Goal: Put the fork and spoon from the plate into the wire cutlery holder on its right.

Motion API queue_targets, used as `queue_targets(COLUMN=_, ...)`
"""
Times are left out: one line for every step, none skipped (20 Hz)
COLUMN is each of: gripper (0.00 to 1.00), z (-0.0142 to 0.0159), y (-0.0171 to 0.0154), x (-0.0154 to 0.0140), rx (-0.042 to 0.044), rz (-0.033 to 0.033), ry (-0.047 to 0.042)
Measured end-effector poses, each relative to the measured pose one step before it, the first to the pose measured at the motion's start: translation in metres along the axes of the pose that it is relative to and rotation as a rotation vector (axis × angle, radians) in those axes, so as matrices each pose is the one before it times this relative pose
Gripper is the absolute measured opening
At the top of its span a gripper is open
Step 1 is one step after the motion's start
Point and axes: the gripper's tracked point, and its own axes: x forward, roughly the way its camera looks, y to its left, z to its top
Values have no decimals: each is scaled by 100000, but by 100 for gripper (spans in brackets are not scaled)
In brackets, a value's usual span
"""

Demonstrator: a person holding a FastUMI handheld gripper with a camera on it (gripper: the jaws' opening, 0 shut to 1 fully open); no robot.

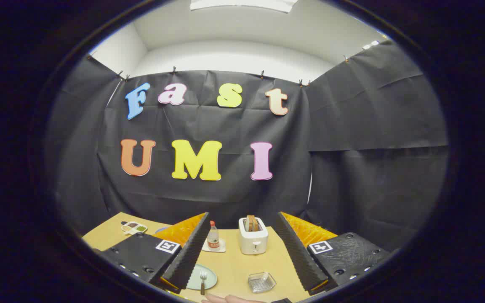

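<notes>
- fork (pixel 203 281) lies on the plate (pixel 207 273), wire holder (pixel 262 282) at its 3 o'clock.
- gripper (pixel 242 248) fingers wide apart, holding nothing.
- toaster (pixel 253 235) at the plate's 1 o'clock.

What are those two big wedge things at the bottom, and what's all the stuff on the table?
Those two wedges are the fingers of a gripper, a grabbing tool that a person holds in one hand. A camera rides on it and looks forward between the fingers, so you see what the tool sees. The fingers are wide open and hold nothing.

Below them is a tan table. Between the fingers lie a pale plate with a fork on it, and to its right a small wire cutlery holder. I can't make out the spoon. Farther back stand a white toaster with toast in it and a small bottle. A little tray sits far off beyond one finger. At the near edge you can see part of a hand.
</notes>
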Motion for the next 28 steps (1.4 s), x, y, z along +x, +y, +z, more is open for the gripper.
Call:
queue_targets(gripper=95, z=-7, y=21, x=102, rx=-723, rz=-164, ry=730)
queue_targets(gripper=95, z=16, y=-3, x=103, rx=-467, rz=-359, ry=511)
queue_targets(gripper=95, z=141, y=149, x=45, rx=362, rz=261, ry=288)
queue_targets(gripper=95, z=-48, y=227, x=-20, rx=580, rz=430, ry=579)
queue_targets(gripper=95, z=-50, y=32, x=49, rx=761, rz=162, ry=986)
queue_targets(gripper=95, z=-243, y=-63, x=84, rx=702, rz=825, ry=689)
queue_targets(gripper=95, z=-98, y=37, x=-1, rx=117, rz=291, ry=717)
queue_targets(gripper=95, z=-217, y=-350, x=338, rx=-27, rz=-305, ry=250)
queue_targets(gripper=95, z=-247, y=-348, x=267, rx=-82, rz=-518, ry=496)
queue_targets(gripper=95, z=-319, y=-197, x=101, rx=-139, rz=-314, ry=883)
queue_targets(gripper=95, z=-250, y=-209, x=92, rx=88, rz=-363, ry=766)
queue_targets(gripper=95, z=-260, y=-195, x=308, rx=745, rz=-543, ry=667)
queue_targets(gripper=95, z=-130, y=-82, x=114, rx=1294, rz=-333, ry=832)
queue_targets(gripper=95, z=-368, y=-67, x=247, rx=1039, rz=-437, ry=1001)
queue_targets(gripper=95, z=-151, y=-157, x=163, rx=931, rz=-896, ry=533)
queue_targets(gripper=95, z=-104, y=-171, x=271, rx=1497, rz=-714, ry=-584)
queue_targets(gripper=95, z=137, y=157, x=277, rx=1658, rz=-307, ry=-381)
queue_targets(gripper=95, z=-390, y=330, x=410, rx=1071, rz=160, ry=626)
queue_targets(gripper=95, z=-629, y=337, x=388, rx=184, rz=401, ry=1270)
queue_targets(gripper=95, z=-970, y=267, x=518, rx=-636, rz=80, ry=1537)
queue_targets(gripper=94, z=-745, y=202, x=456, rx=-991, rz=161, ry=1167)
queue_targets(gripper=95, z=-604, y=426, x=496, rx=-1123, rz=358, ry=1059)
queue_targets(gripper=95, z=-733, y=458, x=490, rx=-894, rz=520, ry=745)
queue_targets(gripper=95, z=-597, y=514, x=410, rx=-1298, rz=869, ry=659)
queue_targets(gripper=95, z=-632, y=688, x=511, rx=-1619, rz=1318, ry=624)
queue_targets(gripper=95, z=-614, y=756, x=501, rx=-1670, rz=1864, ry=353)
queue_targets(gripper=94, z=-871, y=642, x=708, rx=-1713, rz=1642, ry=560)
queue_targets(gripper=94, z=-1241, y=596, x=681, rx=-1611, rz=1458, ry=1765)
